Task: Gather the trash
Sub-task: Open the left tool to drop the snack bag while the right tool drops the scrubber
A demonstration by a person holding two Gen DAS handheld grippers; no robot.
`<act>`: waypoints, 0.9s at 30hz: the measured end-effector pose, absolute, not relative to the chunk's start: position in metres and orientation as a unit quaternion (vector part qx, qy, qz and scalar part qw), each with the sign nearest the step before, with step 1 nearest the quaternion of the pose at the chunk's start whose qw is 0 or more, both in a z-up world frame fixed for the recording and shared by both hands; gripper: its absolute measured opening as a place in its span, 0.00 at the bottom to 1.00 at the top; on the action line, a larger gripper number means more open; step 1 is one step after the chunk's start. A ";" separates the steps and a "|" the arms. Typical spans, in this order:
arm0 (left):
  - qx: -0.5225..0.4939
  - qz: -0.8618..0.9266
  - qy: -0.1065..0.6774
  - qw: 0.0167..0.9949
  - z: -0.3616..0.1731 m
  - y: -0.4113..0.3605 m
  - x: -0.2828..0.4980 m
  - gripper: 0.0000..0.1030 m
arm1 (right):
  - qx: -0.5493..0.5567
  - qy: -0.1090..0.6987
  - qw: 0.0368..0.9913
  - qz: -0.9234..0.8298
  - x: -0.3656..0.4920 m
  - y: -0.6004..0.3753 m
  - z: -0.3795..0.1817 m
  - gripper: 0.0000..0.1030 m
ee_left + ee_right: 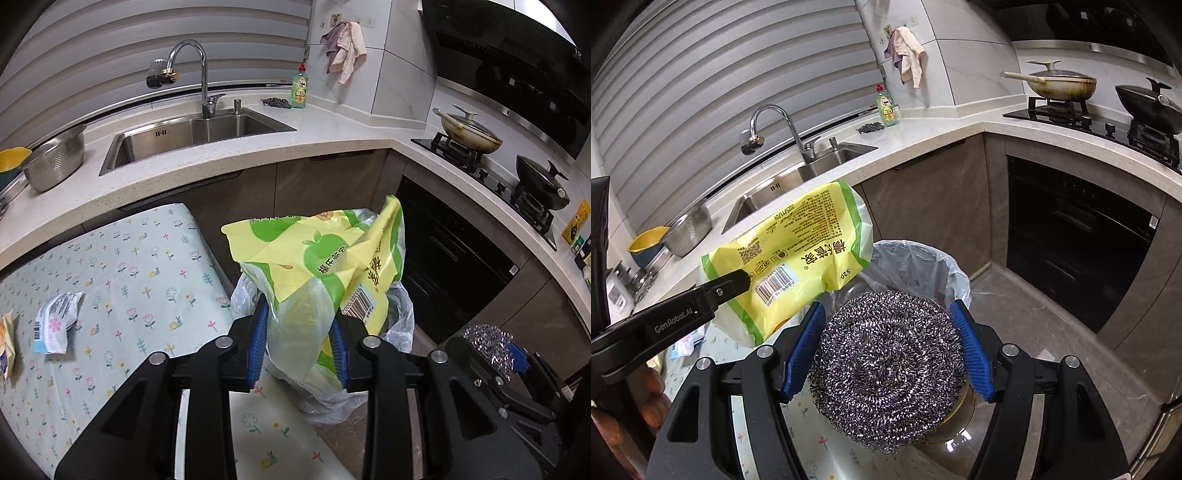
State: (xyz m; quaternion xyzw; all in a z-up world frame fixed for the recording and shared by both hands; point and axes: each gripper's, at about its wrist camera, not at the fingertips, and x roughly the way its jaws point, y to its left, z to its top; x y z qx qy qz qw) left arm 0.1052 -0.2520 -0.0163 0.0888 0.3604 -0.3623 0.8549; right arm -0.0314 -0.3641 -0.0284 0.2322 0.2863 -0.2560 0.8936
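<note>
The left claw (299, 345) is clamped on a yellow-green wrapper (317, 266), light, crinkly and slippery, best pinched at a flat edge. The right claw (886, 350) squeezes a springy steel scourer (886, 369). Just ahead of both stands the lined bin (923, 266), its inside mostly hidden.

Pretty tight down low: lined trash bin (925, 266) squeezed between the floral table edge (207, 236) on the left of frame and dark cabinet fronts (931, 206) behind. Bin mouth half covered by the yellow-green bag (317, 266) hanging over it, steel scrubber (886, 369) filling the lower middle of the right wrist view. Open floor (1052, 332) to the right of the bin. Bare counter (332, 136) right of the sink (195, 136), upper middle.
</note>
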 end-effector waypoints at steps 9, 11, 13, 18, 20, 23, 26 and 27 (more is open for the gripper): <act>0.087 -0.354 0.362 0.858 -0.025 -0.259 0.115 0.49 | 0.227 0.293 0.892 -0.259 -0.020 -0.371 -0.035 0.64; 0.085 -0.349 0.365 0.859 -0.027 -0.256 0.119 0.49 | 0.224 0.294 0.893 -0.258 -0.016 -0.372 -0.036 0.64; 0.083 -0.344 0.367 0.860 -0.029 -0.252 0.123 0.50 | 0.220 0.294 0.894 -0.256 -0.011 -0.372 -0.036 0.64; 0.079 -0.328 0.364 0.868 -0.029 -0.238 0.130 0.62 | 0.215 0.297 0.896 -0.249 0.005 -0.374 -0.036 0.65; 0.082 -0.321 0.362 0.871 -0.029 -0.233 0.133 0.63 | 0.214 0.299 0.897 -0.245 0.013 -0.373 -0.037 0.65; 0.080 -0.315 0.363 0.873 -0.030 -0.225 0.137 0.63 | 0.215 0.303 0.897 -0.239 0.025 -0.375 -0.041 0.67; 0.077 -0.308 0.365 0.875 -0.031 -0.216 0.139 0.63 | 0.222 0.315 0.894 -0.229 0.042 -0.380 -0.049 0.68; 0.076 -0.305 0.365 0.876 -0.031 -0.213 0.140 0.63 | 0.225 0.319 0.893 -0.223 0.048 -0.381 -0.052 0.69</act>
